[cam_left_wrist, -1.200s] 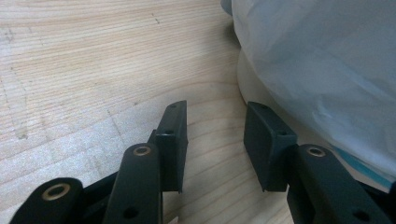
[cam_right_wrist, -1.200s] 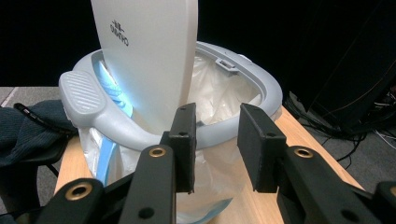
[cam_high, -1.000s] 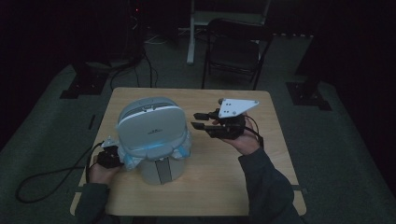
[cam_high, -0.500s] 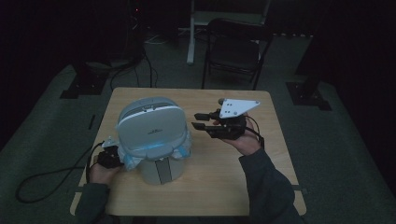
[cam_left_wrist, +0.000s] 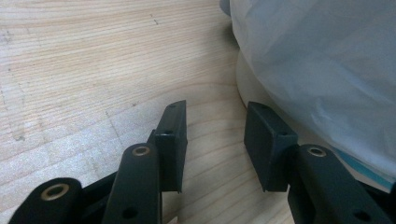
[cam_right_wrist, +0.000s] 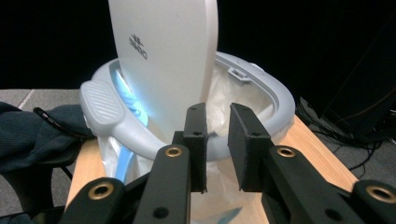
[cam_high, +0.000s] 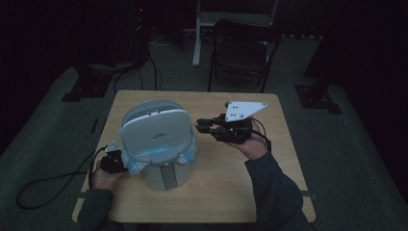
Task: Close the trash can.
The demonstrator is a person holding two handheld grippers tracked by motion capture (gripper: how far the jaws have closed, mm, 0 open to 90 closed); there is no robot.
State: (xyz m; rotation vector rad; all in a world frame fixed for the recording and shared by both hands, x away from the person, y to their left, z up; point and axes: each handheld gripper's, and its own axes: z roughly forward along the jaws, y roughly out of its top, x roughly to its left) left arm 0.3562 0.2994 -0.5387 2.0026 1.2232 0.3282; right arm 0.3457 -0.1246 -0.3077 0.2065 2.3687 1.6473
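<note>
Jaws nearly shut, seemingly empty, have just been closing as you are aiming your right gripper (cam_right_wrist: 217, 112) at the round grey plastic bin (cam_right_wrist: 275, 93), while your left gripper (cam_left_wrist: 215, 112) is hovering open by its white plastic liner (cam_left_wrist: 317, 60).

My left gripper (cam_high: 114, 162) lies low by my left hand (cam_high: 103, 175), jaws parted with nothing between. My right hand (cam_high: 250, 144) holds the right gripper (cam_high: 201, 127) level; its jaws have just been closing, a narrow empty gap left.

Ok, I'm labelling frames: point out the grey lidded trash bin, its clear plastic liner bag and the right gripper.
grey lidded trash bin (cam_high: 155, 129), high view, on its lid.
clear plastic liner bag (cam_left_wrist: 317, 56), left gripper view, on its bulging side.
right gripper (cam_high: 199, 127), high view, between its fingertips.
</note>
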